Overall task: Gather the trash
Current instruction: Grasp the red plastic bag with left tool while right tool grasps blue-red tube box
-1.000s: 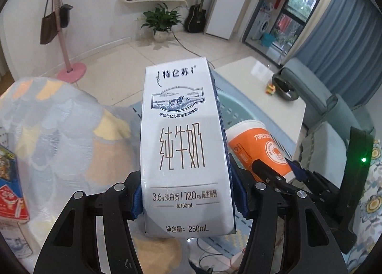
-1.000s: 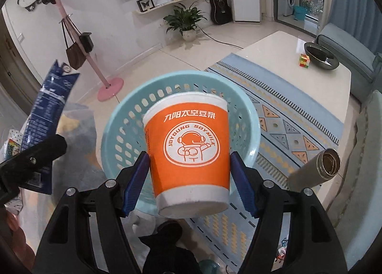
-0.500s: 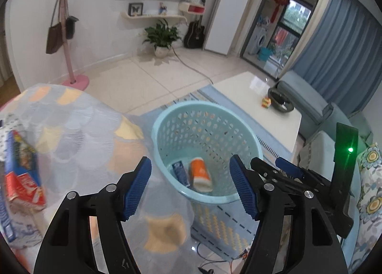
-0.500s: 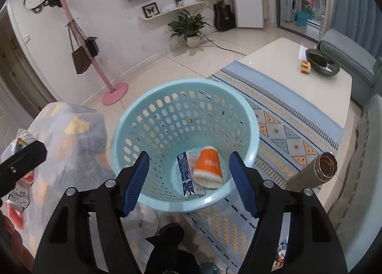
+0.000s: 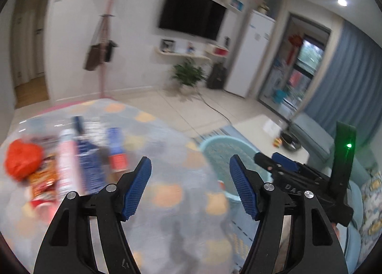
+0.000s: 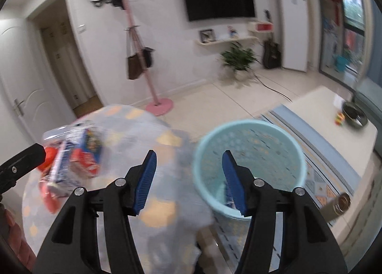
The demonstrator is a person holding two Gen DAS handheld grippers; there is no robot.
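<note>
Right wrist view: my patterned-cloth surface (image 6: 152, 204) carries blurred trash packets (image 6: 78, 157) at its far left. Light-blue perforated basket (image 6: 248, 154) stands just beside it on the rug. My right gripper (image 6: 188, 178) is empty, jaws closing. My left gripper (image 5: 191, 188) is spread, empty, above the cloth; packets (image 5: 71, 154) sit left.

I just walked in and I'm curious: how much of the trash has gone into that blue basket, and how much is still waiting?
Done: at least one carton lies inside the basket; its floor is mostly hidden. In hand: nothing. The left gripper is open and empty, and the right gripper is empty, its jaws closing. Left: several blurred packages and a red lump lie on the patterned cloth.
</note>
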